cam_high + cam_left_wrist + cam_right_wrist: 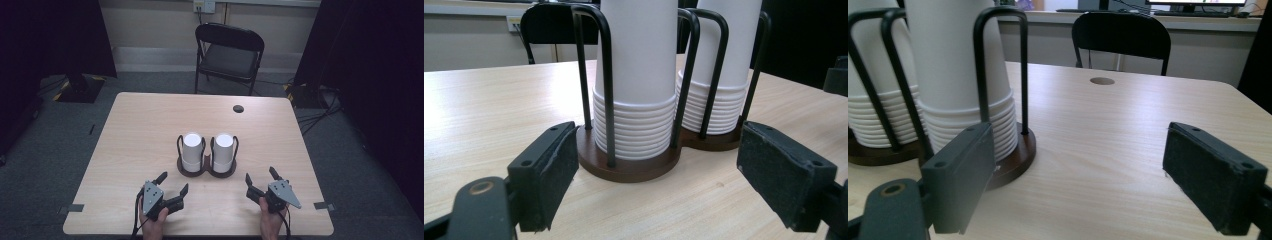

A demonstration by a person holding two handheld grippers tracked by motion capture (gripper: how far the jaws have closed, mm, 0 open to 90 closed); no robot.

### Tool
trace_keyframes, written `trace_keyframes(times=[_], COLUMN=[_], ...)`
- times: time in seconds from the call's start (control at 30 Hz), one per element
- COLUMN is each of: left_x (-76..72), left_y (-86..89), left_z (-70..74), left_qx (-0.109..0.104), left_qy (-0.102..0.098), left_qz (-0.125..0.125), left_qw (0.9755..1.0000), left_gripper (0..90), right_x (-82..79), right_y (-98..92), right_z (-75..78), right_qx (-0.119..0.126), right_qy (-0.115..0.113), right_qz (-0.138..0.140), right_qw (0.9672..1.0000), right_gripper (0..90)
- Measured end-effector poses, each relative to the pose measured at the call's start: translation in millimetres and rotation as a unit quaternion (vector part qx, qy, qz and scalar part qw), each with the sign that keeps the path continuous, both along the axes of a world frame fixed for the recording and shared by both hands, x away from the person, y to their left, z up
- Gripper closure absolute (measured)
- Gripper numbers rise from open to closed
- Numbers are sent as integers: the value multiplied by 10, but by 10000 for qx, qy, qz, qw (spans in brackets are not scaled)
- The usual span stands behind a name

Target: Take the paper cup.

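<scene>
At the near edge of the wooden table (pixel 150 120), the person's two hands come in from the bottom of the high view, each carrying a gripper. The left gripper (pixel 173 184) sits low at the near left, its jaws spread wide with nothing between them, angled toward the middle of the table. The right gripper (pixel 261 178) sits at the near right, well apart from the left one, and its jaws also stand wide apart and empty. In the left gripper view the left gripper (pixel 659 165) frames the cup holder (pixel 634 167) between its two black pads without touching it; bare tabletop lies between the pads and the holder's brown base. In the right gripper view the right gripper (pixel 1078 180) looks past the holder, which stands at the left of that view near the left pad, and most of the gap between its pads shows plain table. Just beyond both grippers, near the middle of the table, the cup holder (pixel 206 169) stands upright: a dark double base with black wire loops rising around two stacks of white paper cups. The left stack of cups (pixel 192 150) and the right stack of cups (pixel 223 148) stand side by side, each inside its own ring of wire. Farther off, a small round hole (pixel 238 108) marks the table near its far edge, and beyond the table a black folding chair (pixel 229 55) stands on the grey floor before the wall.
</scene>
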State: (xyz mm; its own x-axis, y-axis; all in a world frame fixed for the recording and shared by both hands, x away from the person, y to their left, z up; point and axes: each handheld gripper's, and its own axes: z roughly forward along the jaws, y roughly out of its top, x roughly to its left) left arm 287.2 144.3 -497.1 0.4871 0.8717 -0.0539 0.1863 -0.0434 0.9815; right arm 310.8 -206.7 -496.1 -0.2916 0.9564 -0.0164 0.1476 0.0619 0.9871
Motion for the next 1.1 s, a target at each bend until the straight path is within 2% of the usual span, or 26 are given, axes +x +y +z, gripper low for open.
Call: trace_keyframes(times=[0.03, 0.1, 0.2, 0.33, 0.43, 0.6, 0.63, 0.7, 0.73, 0.83, 0.9, 1.0, 1.1], left_x=[3, 38, 70, 79, 91, 88, 86, 88, 90, 79, 64, 72, 89], left_y=[3, 11, 15, 40, 45, -31, -44, -60, -73, -87, -99, -130, -166], left_z=[0, 4, 21, 39, 78, 159, 164, 169, 165, 172, 192, 227, 257], left_qx=[-59, -64, -16, -91, -199, -86, -86, -107, -182, -169, -189, -145, -126], left_qy=[28, 147, 243, 272, 244, 156, 155, 196, 235, 236, 199, 148, 110], left_qz=[29, -11, -44, -225, -305, -402, -416, -456, -524, -542, -594, -637, -765], left_qw=[10000, 9999, 9997, 9993, 9990, 9990, 9990, 9987, 9982, 9981, 9979, 9978, 9969], left_gripper=[182, 183, 186, 187, 179, 177, 178, 238, 230, 228, 230, 223, 258], right_x=[-18, -22, -11, -11, -13, -7, -7, -16, -20, -22, -23, -23, -25], right_y=[-7, -17, -13, 8, 5, 24, 21, 7, 6, 9, 23, 19, 11], right_z=[-3, -1, 5, 8, 6, 10, 9, 6, 6, 6, 7, 7, 5], right_qx=[46, 131, 109, 26, 25, -51, -46, 32, 44, 34, -38, -25, 19], right_qy=[-45, 18, 133, 180, 151, 216, 200, 153, 144, 139, 139, 136, 114], right_qz=[13, 99, 254, 305, 276, 322, 327, 292, 272, 257, 257, 256, 273], right_qw=[10000, 9999, 9995, 9994, 9995, 9992, 9993, 9995, 9995, 9996, 9996, 9996, 9996], right_gripper=[129, 135, 133, 134, 140, 136, 136, 136, 136, 136, 135, 135, 135])
